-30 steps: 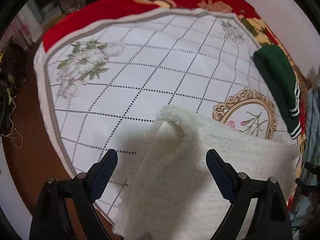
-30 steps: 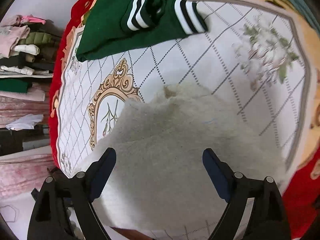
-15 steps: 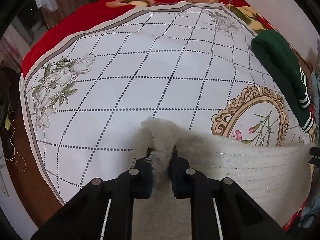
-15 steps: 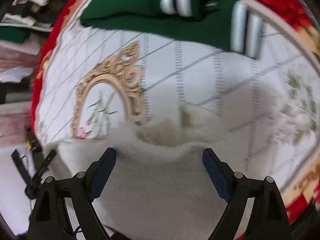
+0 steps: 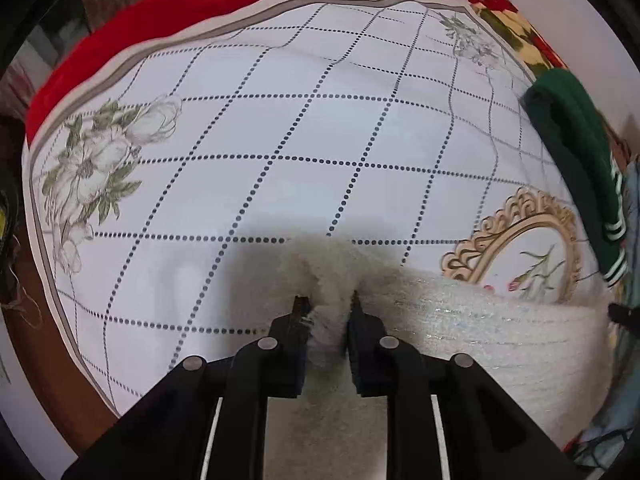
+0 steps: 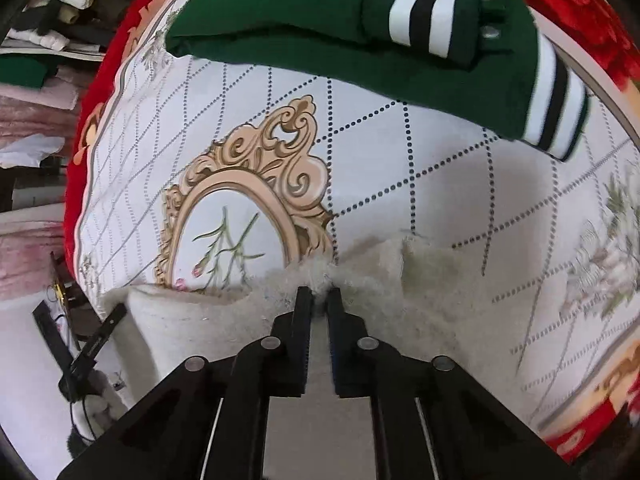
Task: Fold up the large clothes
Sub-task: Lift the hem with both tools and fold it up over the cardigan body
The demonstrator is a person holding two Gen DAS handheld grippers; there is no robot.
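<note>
Gone from wide apart to pinching: left gripper (image 5: 326,300) easing open a touch yet clamped on fluffy cream garment (image 5: 500,320), right gripper (image 6: 319,294) closing on its fuzzy edge. Both aimed steeply down. Lower cloth hidden behind fingers. Draped over checked floral cloth (image 5: 280,140), near folded green sweater (image 6: 320,20).
</note>
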